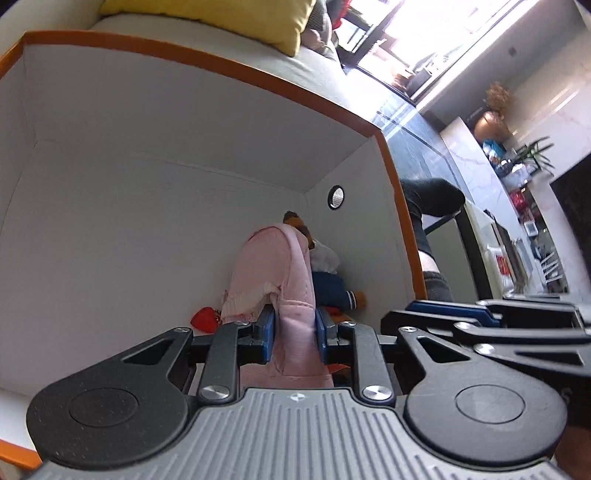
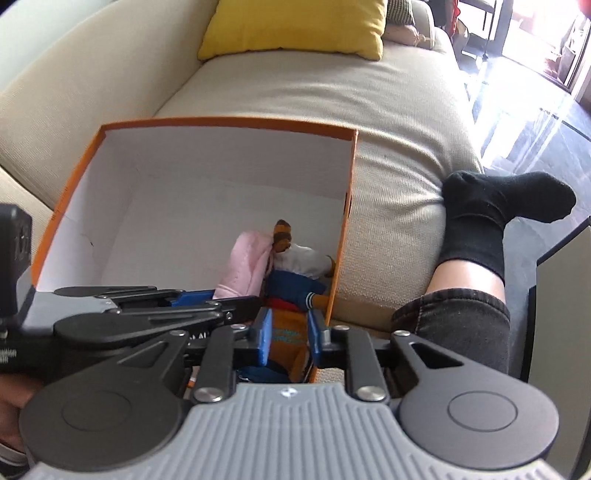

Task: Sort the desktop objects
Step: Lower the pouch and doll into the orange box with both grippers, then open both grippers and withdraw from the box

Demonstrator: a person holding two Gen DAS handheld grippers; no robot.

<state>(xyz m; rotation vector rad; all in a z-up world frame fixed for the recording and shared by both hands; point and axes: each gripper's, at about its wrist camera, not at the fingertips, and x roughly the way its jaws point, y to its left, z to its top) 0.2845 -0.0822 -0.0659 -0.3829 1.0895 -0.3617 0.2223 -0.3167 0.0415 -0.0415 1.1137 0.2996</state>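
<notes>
An orange-rimmed box (image 2: 221,162) with white inner walls stands on a sofa. In its near right corner lie a pink cloth item (image 1: 273,266) and a brown plush toy (image 2: 295,284) in blue and white clothes. My left gripper (image 1: 294,325) is shut on a fold of the pink cloth item (image 2: 247,266). My right gripper (image 2: 289,328) reaches into the same corner, its blue pads pressed on the toy's orange part. A small red thing (image 1: 205,317) lies on the box floor left of the pink cloth. The right gripper (image 1: 461,314) sits just right of the left one.
The beige sofa (image 2: 295,92) carries a yellow cushion (image 2: 295,26) behind the box. A person's leg in a black sock (image 2: 491,210) rests against the sofa right of the box. A dark table edge (image 2: 554,295) is at far right. A round metal eyelet (image 1: 336,197) sits in the box's right wall.
</notes>
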